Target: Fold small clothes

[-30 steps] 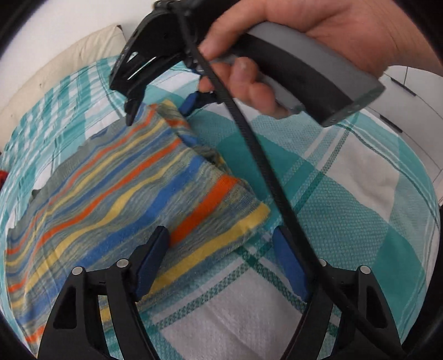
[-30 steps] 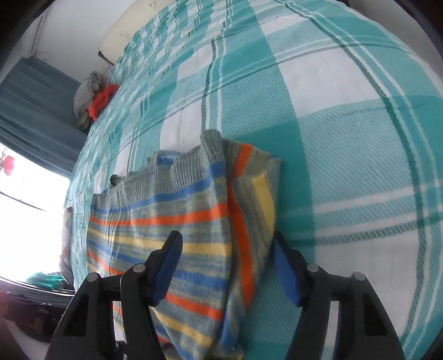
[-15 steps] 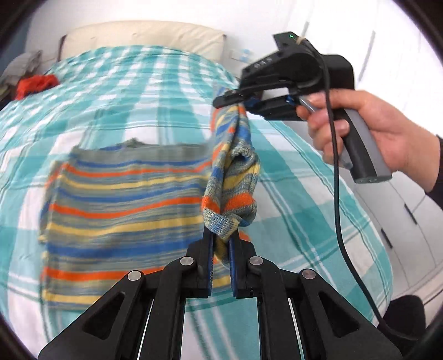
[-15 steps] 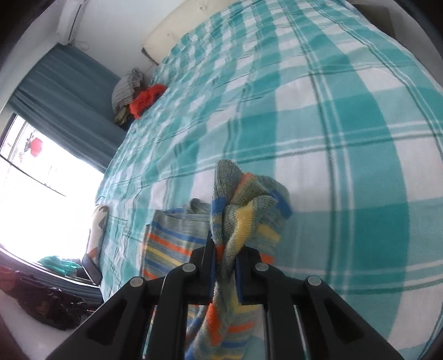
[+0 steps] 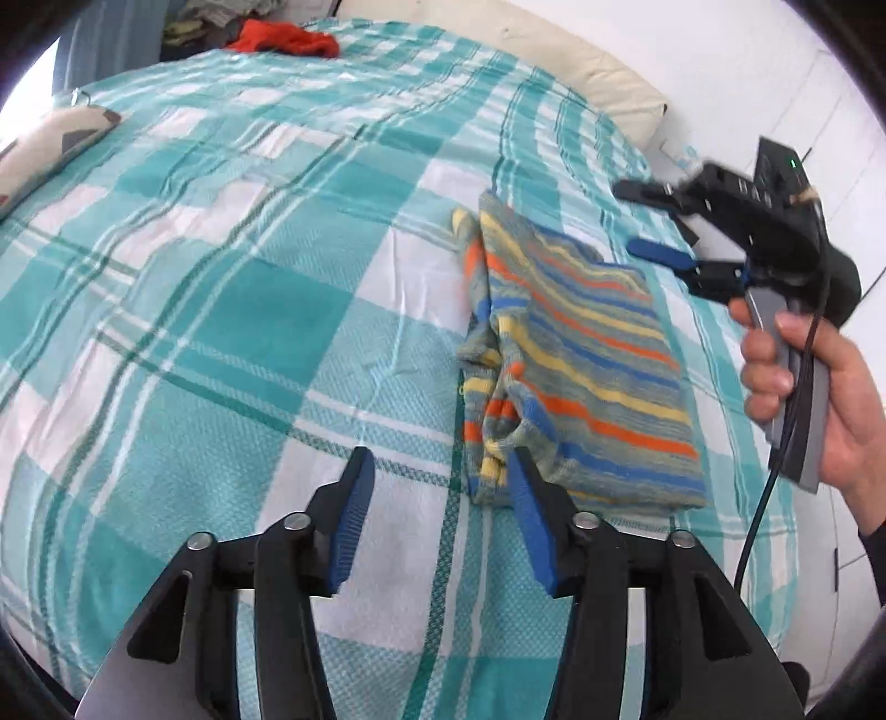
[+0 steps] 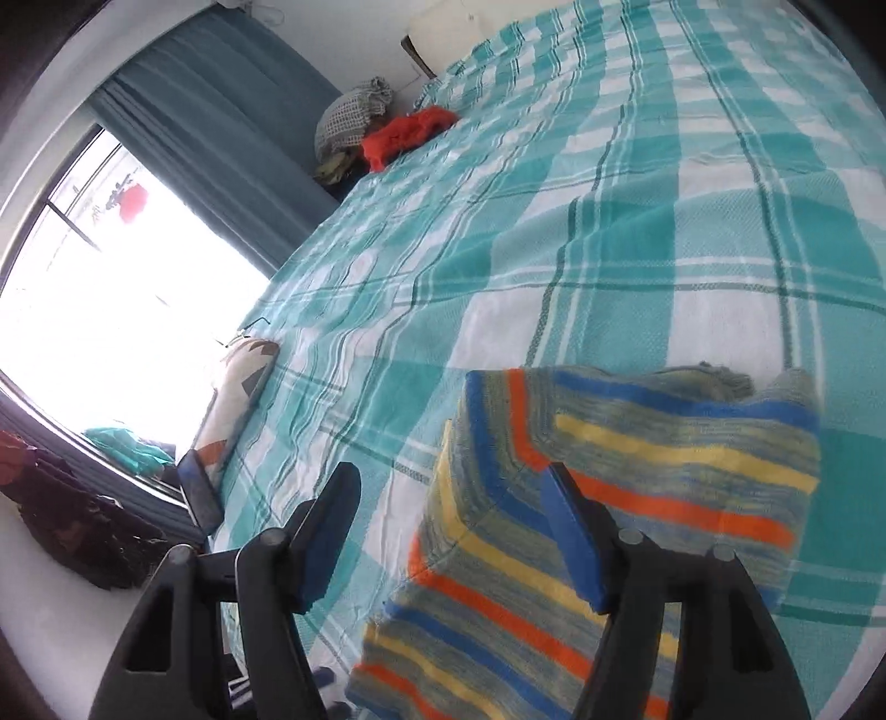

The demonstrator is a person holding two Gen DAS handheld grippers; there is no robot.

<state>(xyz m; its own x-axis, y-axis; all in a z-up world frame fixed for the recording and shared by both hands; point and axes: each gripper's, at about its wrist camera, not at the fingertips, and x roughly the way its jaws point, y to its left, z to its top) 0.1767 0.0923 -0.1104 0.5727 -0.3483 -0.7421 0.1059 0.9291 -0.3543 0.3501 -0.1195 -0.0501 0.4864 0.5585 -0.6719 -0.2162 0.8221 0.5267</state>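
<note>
Left wrist view, from left to right: a patterned cushion (image 5: 52, 141) lies at the edge of the checked bedspread (image 5: 232, 310), a red cloth (image 5: 282, 41) is far at the top. The left gripper (image 5: 437, 520) has just been opening; its jaws stand apart and nothing is between them. The striped garment (image 5: 581, 376) lies folded on the bedspread, just beyond the gripper's right pad. Further right, a hand (image 5: 819, 399) holds the right gripper (image 5: 653, 221), which has also just been opening, released and empty.
</note>
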